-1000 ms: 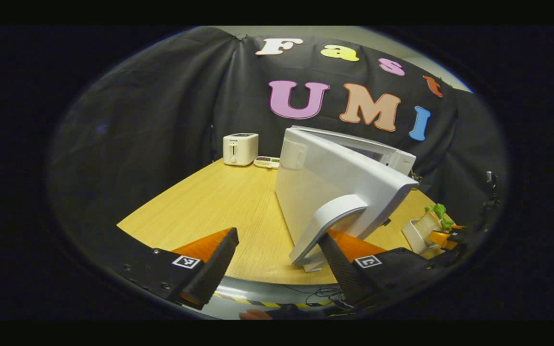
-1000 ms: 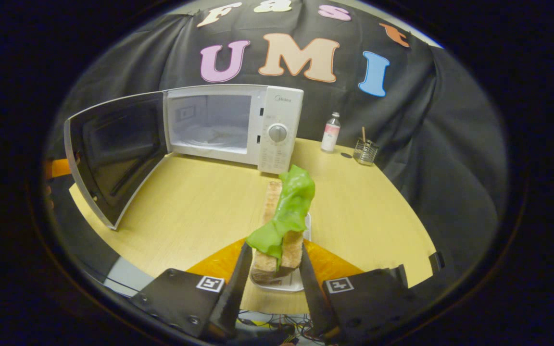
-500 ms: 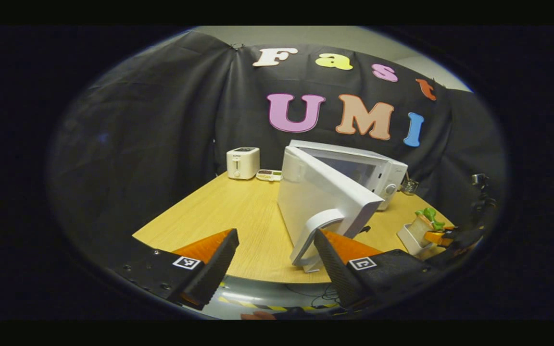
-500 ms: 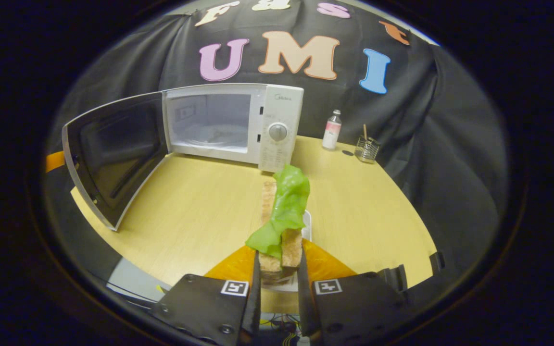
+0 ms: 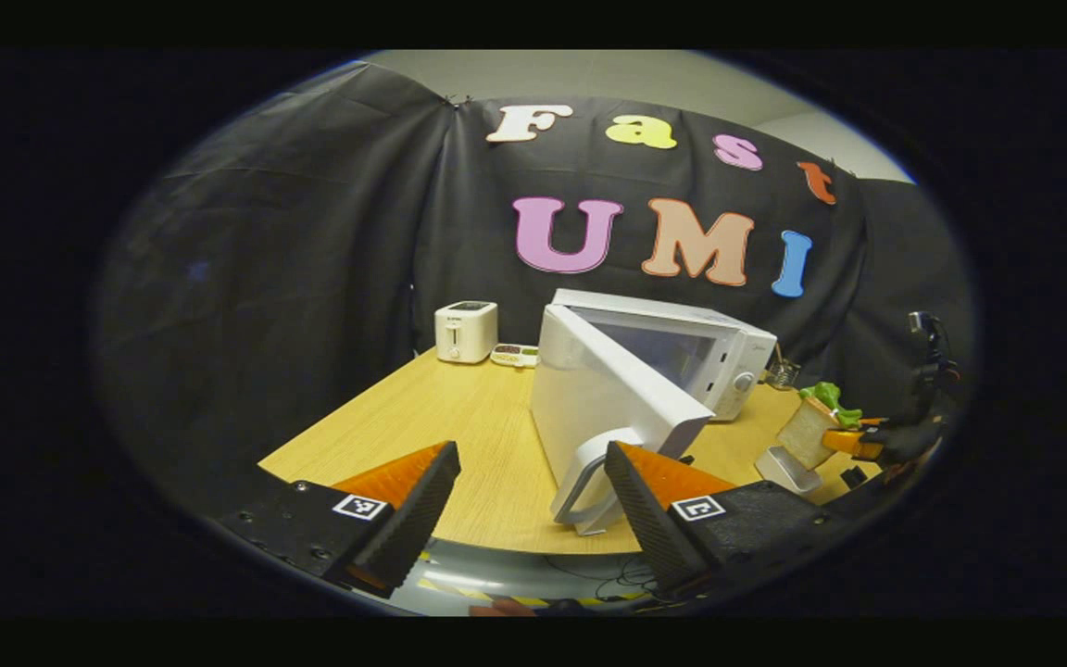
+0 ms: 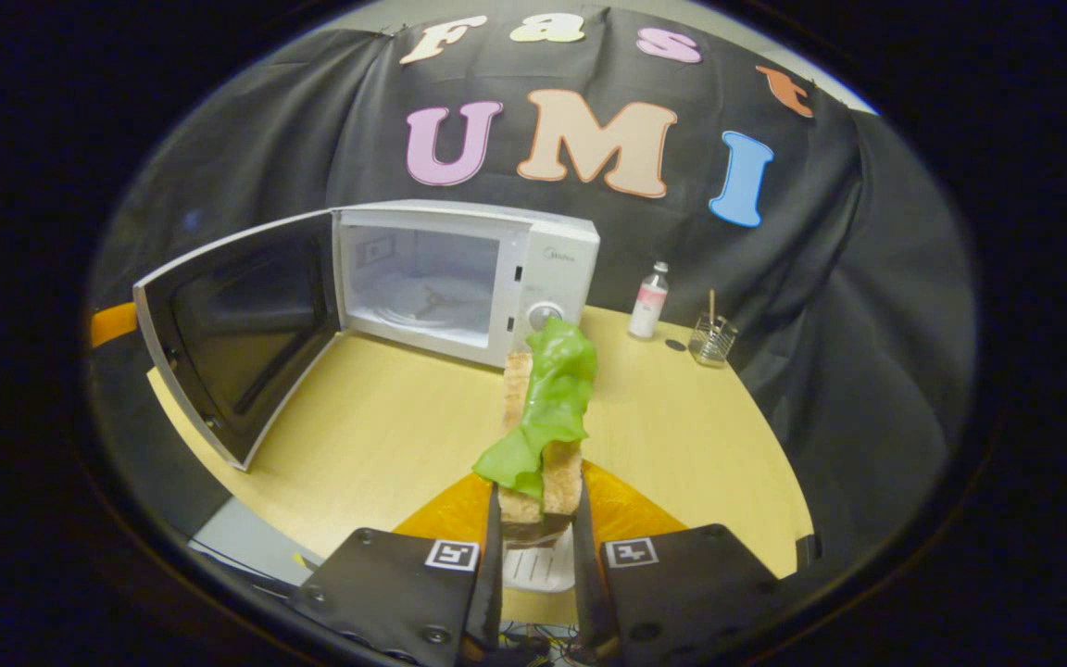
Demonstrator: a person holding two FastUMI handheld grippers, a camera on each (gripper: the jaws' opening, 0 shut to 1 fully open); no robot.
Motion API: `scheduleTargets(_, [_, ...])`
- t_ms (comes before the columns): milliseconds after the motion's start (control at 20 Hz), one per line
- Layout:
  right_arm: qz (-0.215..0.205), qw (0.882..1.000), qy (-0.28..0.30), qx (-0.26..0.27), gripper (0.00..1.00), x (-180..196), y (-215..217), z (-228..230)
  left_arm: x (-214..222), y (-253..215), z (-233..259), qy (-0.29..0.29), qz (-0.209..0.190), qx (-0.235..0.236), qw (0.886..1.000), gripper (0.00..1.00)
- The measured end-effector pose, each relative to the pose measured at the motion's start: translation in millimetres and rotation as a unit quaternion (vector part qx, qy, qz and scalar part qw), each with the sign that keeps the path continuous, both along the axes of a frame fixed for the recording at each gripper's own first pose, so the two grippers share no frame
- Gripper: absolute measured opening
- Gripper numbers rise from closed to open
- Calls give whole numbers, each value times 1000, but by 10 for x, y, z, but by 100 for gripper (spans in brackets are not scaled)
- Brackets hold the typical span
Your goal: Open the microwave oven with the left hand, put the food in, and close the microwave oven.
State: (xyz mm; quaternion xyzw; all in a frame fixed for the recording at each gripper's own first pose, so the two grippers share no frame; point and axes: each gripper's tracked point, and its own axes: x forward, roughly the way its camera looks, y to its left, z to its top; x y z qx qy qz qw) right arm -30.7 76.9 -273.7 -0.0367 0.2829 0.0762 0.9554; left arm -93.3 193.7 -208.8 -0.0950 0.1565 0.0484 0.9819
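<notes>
Sandwich (image 6: 543, 435) pinched upright in my right claw (image 6: 533, 565) above the table (image 6: 385, 435), microwave (image 6: 469, 278) door (image 6: 237, 324) swung wide, my left claw (image 5: 529, 509) agape, gripping nothing.

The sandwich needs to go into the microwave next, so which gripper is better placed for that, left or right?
Right. The right gripper is shut on the sandwich, facing the open microwave. The left gripper is open, out by the door.

White microwave (image 6: 469, 278), green lettuce (image 6: 547, 408) on tan bread (image 6: 557, 482), pale wood table (image 6: 385, 435)
</notes>
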Motion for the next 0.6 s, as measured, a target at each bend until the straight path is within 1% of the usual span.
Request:
scheduleTargets(50, [3, 1000, 2, 7, 35, 29, 34, 32, -14, -11, 18, 0, 0, -3, 1000, 92])
scheduleTargets(150, [6, 1000, 3, 26, 35, 118, 128, 107, -52, -23, 64, -3, 0, -3, 1000, 92])
scheduleTargets(200, [10, 999, 4, 35, 35, 168, 190, 137, -76, -30, 88, -4, 0, 0, 1000, 96])
scheduleTargets(300, [15, 998, 9, 62, 35, 258, 341, 194, -115, -35, 129, -5, -1, 3, 1000, 96])
scheduleTargets(500, [7, 990, 31, 135, 35, 567, 674, 227, -163, -52, 208, -8, -2, 9, 1000, 96])
scheduleTargets(550, [6, 988, 34, 150, 35, 651, 759, 240, -166, -56, 239, -11, -3, 10, 1000, 99])
scheduleTargets(600, [2, 985, 38, 168, 35, 750, 846, 244, -170, -80, 260, -13, -6, 8, 1000, 95])
